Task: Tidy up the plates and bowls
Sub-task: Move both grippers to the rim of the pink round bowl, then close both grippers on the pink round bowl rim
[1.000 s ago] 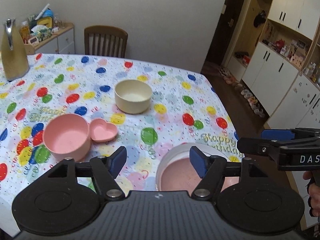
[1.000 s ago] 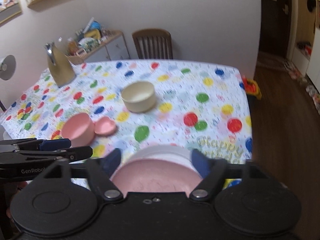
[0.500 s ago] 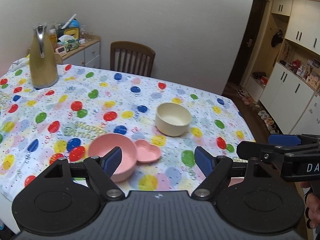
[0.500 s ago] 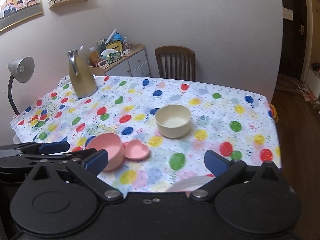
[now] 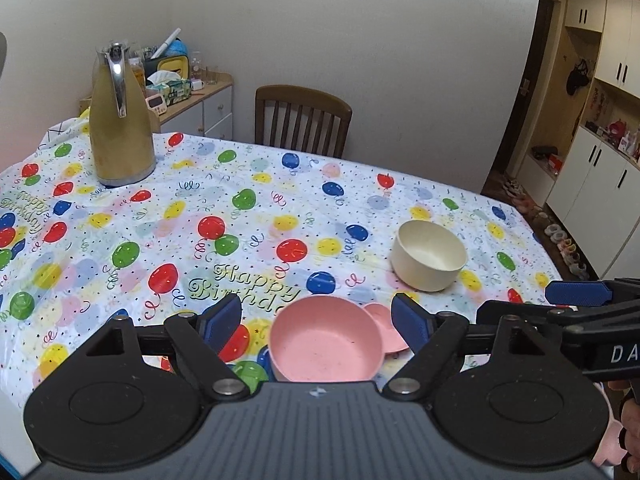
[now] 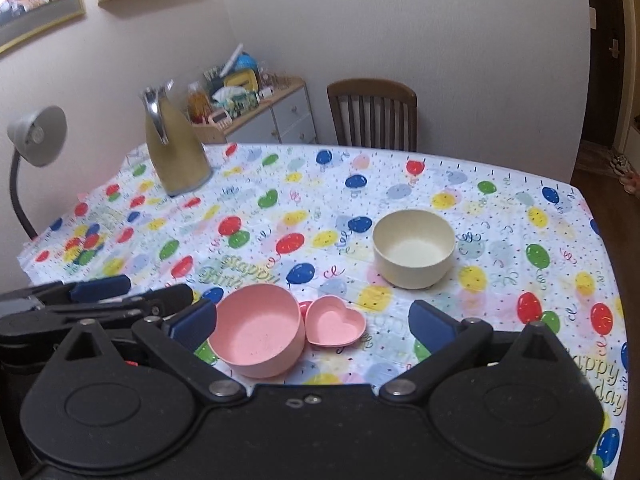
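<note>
While the pink bowl [image 6: 256,334] sits upright, mouth up, no long axis, touching the heart dish [image 6: 334,322] near the table's front edge, both left gripper [image 5: 316,322] and right gripper [image 6: 312,318], jaws just opening, hold nothing; a grab may nudge the dish.

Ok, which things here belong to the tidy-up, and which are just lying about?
For the job:
pink bowl
heart-shaped dish
cream bowl

Lying about:
gold jug
desk lamp
chair
</note>
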A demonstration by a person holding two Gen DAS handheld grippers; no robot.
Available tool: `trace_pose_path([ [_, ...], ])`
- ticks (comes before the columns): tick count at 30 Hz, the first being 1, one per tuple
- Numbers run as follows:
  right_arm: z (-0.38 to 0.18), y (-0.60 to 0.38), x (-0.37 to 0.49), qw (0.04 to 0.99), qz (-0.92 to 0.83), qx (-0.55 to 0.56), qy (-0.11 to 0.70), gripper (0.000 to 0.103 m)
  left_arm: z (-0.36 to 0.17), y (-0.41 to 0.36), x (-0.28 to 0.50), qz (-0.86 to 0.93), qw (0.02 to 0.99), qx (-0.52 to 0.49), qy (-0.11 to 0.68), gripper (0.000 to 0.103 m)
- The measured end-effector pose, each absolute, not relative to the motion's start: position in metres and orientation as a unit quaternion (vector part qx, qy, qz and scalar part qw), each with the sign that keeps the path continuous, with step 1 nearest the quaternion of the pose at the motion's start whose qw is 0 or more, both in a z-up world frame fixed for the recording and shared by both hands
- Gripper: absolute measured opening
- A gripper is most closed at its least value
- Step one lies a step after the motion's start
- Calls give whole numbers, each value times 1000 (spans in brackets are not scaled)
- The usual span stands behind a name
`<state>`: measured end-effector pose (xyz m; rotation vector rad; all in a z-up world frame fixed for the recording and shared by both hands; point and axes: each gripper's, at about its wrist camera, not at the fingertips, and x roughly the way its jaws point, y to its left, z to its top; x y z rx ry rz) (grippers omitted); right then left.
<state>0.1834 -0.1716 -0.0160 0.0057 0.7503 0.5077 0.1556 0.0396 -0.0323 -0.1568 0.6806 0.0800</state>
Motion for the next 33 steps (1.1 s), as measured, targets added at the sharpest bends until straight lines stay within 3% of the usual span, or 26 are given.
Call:
trace_pose_path([
  [11,-65,-126,212,885,204,1,418,99,-81,80,198,34,917,-79,390,82],
  [25,-114,-98,243,855,181,3,486,64,-125,91,225,28,895,-79,437,82],
  [29,-118,-93,247,854,182,-11,487,61,-130,94,229,28,891,-78,446,81],
  [31,-119,-91,249,852,185,-13,490,60,-131,94,230,22,890,-80,449,79],
  [33,-121,-91,251,849,189,-12,494,54,-133,93,230,12,887,-81,454,66],
])
